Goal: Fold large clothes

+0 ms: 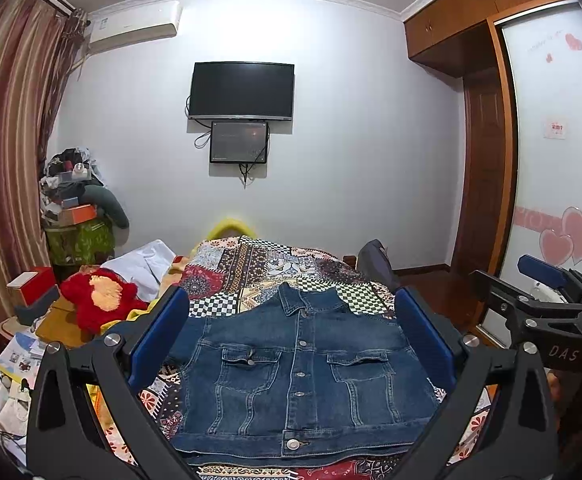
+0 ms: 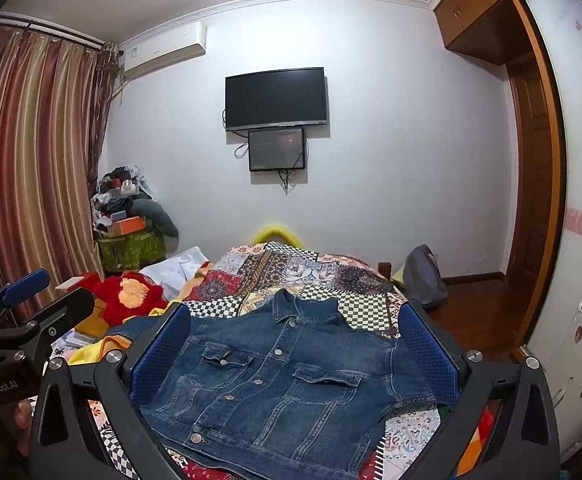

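The denim jacket (image 1: 295,376) lies on the patterned bedspread (image 1: 267,268), a plush toy (image 1: 101,298) left of it, a television (image 1: 242,91) on the wall behind

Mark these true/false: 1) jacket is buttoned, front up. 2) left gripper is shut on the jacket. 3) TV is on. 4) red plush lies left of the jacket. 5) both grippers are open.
1) True: the jacket lies front up on the bed, buttoned.
2) False: the left gripper is open, holding nothing.
3) False: the TV is dark.
4) True: the plush lies left of it.
5) True: the right gripper is open too.
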